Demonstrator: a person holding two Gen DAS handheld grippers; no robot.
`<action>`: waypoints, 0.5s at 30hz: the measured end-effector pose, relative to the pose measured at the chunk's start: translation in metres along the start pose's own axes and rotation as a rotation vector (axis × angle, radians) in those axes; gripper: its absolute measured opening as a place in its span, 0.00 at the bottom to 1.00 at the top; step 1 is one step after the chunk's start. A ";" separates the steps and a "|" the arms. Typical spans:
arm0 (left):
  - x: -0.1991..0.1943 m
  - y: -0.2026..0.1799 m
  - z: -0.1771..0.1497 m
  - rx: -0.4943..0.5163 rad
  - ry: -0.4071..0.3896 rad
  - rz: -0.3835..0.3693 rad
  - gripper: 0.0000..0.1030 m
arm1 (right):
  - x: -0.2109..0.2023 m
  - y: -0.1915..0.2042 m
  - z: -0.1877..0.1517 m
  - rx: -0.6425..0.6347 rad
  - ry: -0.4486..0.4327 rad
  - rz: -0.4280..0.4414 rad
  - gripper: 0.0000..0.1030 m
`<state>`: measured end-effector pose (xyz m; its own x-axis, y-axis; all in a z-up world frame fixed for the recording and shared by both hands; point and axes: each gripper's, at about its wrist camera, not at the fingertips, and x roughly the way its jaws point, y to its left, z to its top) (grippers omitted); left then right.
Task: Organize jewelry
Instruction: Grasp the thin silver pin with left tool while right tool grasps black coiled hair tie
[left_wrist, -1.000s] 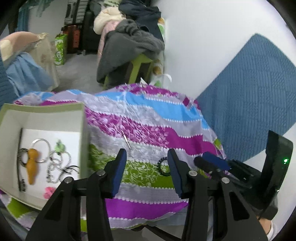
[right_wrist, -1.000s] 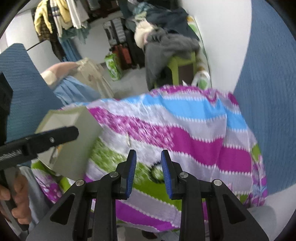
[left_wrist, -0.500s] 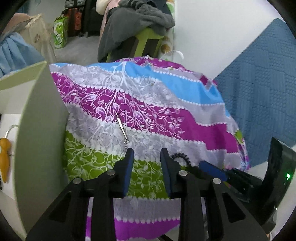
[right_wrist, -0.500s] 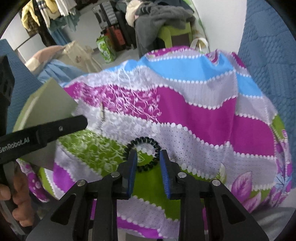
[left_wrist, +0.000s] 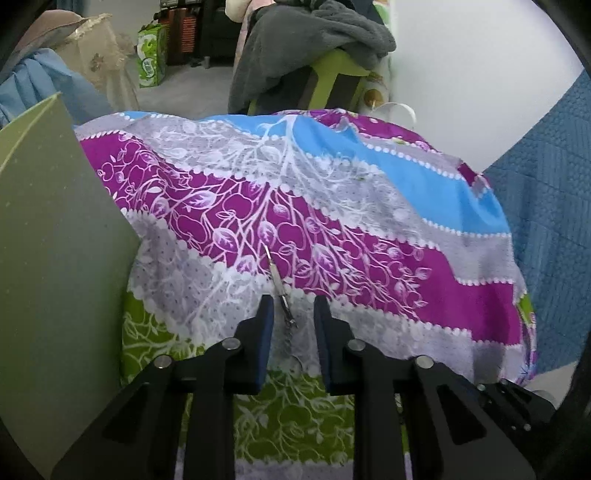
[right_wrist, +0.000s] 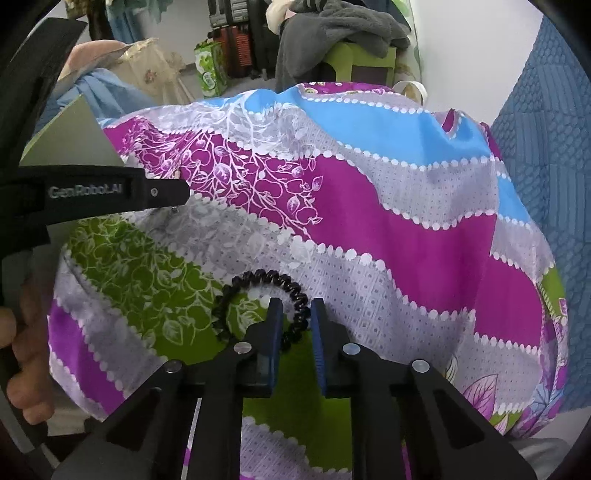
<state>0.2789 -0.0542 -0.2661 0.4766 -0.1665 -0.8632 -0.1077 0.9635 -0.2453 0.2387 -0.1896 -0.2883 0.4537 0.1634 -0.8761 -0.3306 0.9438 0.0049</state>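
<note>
A thin silver pendant on a chain (left_wrist: 281, 291) lies on the striped floral cloth (left_wrist: 369, 236). My left gripper (left_wrist: 291, 308) is open, its jaws either side of the chain's lower end, low over the cloth. A black spiral hair tie (right_wrist: 258, 295) lies on the green and grey stripes. My right gripper (right_wrist: 296, 308) is open with a narrow gap, and the right arc of the hair tie sits between its fingertips. The left gripper also shows in the right wrist view (right_wrist: 110, 192). The green box's wall (left_wrist: 55, 240) fills the left; its inside is hidden.
The cloth covers a small round table that drops off on all sides. A blue quilted panel (left_wrist: 546, 221) stands at the right. A green stool with grey clothes (left_wrist: 314, 55) stands behind the table, with bags on the floor beyond.
Both grippers moved forward and down to the cloth. The left one swung away from the box's inside to the pendant and narrowed. The right one closed in around the hair tie.
</note>
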 end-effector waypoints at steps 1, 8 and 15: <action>0.001 0.000 0.001 0.004 -0.005 0.011 0.13 | 0.000 -0.001 0.000 0.001 -0.001 -0.002 0.08; 0.007 -0.005 0.008 0.044 -0.020 0.056 0.13 | -0.006 -0.010 0.005 0.054 -0.030 0.007 0.07; 0.012 -0.018 0.008 0.116 -0.032 0.129 0.13 | -0.008 -0.015 0.008 0.092 -0.037 0.018 0.07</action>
<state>0.2939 -0.0717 -0.2687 0.4934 -0.0353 -0.8691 -0.0686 0.9945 -0.0793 0.2467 -0.2030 -0.2776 0.4789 0.1894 -0.8572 -0.2622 0.9627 0.0662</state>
